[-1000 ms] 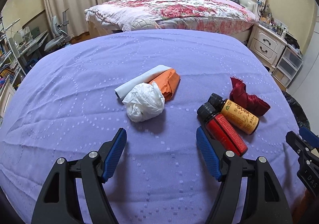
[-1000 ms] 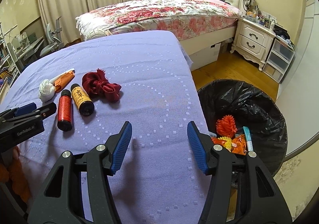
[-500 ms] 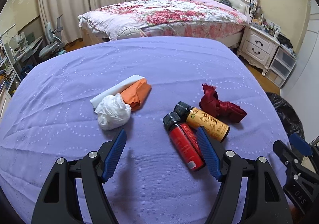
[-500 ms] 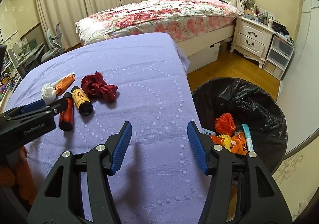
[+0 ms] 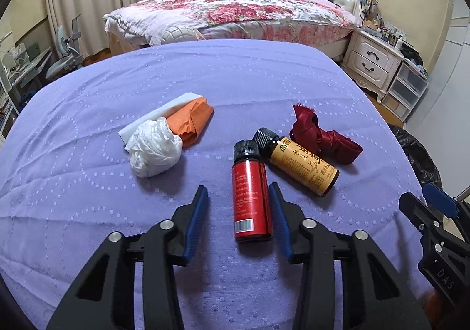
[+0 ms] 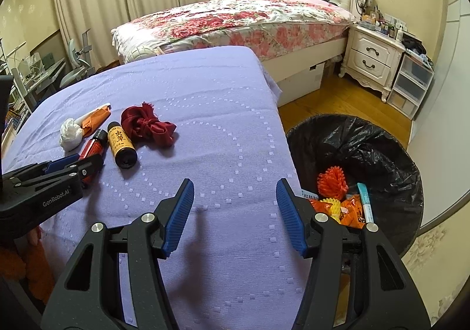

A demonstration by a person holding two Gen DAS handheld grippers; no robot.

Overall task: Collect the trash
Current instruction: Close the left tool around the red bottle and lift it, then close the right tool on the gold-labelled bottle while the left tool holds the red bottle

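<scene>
A red bottle [image 5: 249, 197] with a black cap lies on the purple cloth [image 5: 235, 74]. It sits between the jaws of my left gripper [image 5: 238, 192], which are closing. The right pad touches the bottle and a gap remains at the left pad. A yellow bottle [image 5: 302, 165] and a dark red ribbon bundle [image 5: 323, 139] lie just to the right. A white crumpled tissue [image 5: 155, 150] and orange paper [image 5: 192, 121] lie to the left. My right gripper [image 6: 235, 183] hovers open over the cloth's near right edge, with nothing between its fingers.
A bin lined with a black bag [image 6: 352, 147] stands on the wood floor right of the table and holds orange and yellow scraps. A floral bed [image 6: 235, 21] and a white nightstand [image 6: 373, 59] stand behind. The left gripper [image 6: 73, 165] shows at the right wrist view's left edge.
My left gripper has shifted to the right, from in front of the tissue to around the red bottle, and its jaws have narrowed. The right gripper has kept still.
</scene>
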